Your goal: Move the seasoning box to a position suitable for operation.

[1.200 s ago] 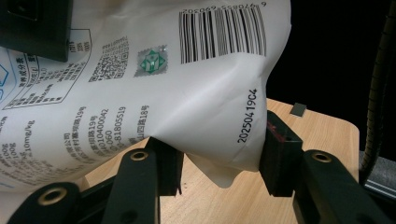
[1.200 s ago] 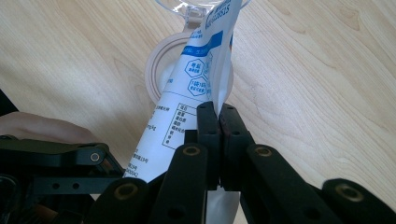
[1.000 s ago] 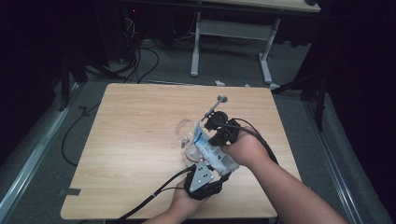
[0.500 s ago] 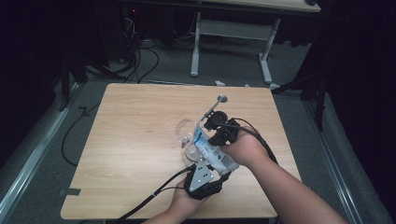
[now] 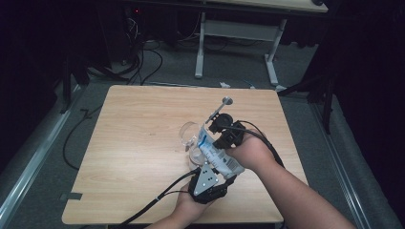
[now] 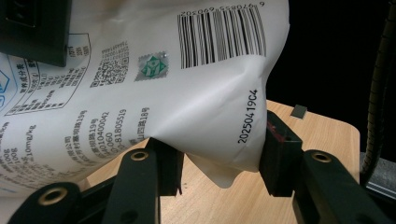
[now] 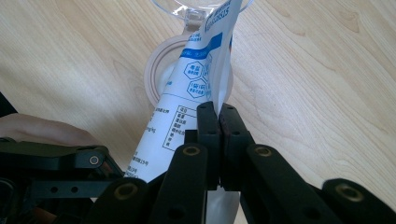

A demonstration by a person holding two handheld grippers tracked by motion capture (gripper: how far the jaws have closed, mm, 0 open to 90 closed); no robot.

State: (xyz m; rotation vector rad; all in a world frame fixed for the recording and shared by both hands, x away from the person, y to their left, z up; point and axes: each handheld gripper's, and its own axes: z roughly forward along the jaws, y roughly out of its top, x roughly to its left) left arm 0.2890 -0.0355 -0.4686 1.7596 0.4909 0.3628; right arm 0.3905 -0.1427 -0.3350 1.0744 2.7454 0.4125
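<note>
A white pouch (image 5: 217, 155) with blue print is held tilted over a clear stemmed glass (image 5: 190, 136) that stands near the middle of the wooden table (image 5: 133, 143), its top end dipping into the glass's bowl. The left gripper (image 6: 219, 161) has its jaws clamped on the pouch's bottom corner, on the near side of the glass. The right gripper (image 7: 218, 112) has its jaws pressed shut on the pouch's edge, higher up and closer to the glass. This looks like the pouring step. The next move probably calls for raising the bottom end while keeping the spout inside the rim.
</note>
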